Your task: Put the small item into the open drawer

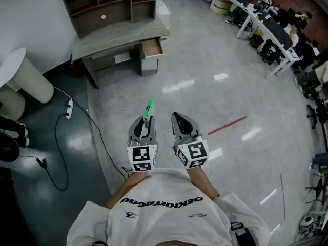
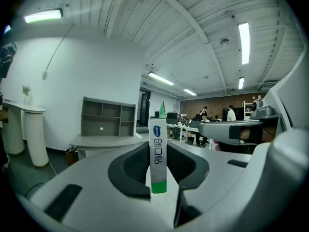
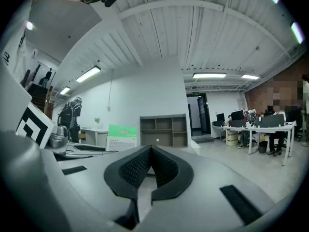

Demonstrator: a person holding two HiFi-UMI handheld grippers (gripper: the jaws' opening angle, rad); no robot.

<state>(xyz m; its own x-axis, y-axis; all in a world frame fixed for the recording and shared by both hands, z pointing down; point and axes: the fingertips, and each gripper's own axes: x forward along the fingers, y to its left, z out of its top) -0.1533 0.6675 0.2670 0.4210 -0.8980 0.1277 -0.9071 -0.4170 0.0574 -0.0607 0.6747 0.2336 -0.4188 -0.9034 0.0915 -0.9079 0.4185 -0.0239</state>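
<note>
Head view, looking steeply down, gives us two tools side by side at lower centre, over a pale glossy floor [image 1: 205, 86]. Our left tool [image 1: 148, 126] is pinching one small box [image 1: 148, 107], slim and white with green at the ends, which stands upright between the jaws and pokes out past their tips. In the left gripper view the same box [image 2: 158, 151] sits squarely between the two dark pads [image 2: 133, 168]. It carries what seems to be a blue logo above grey lettering, though we cannot read it. Our right tool [image 1: 183, 124] holds nothing. In the right gripper view its two pads [image 3: 133, 170] are pressed together at the tips. In the upper left of the head view we count one grey tabletop [image 1: 120, 35], one shelf unit [image 1: 110, 4] standing on it, and one open drawer [image 1: 152, 47] under its right end. The drawer is well apart from the box.
</note>
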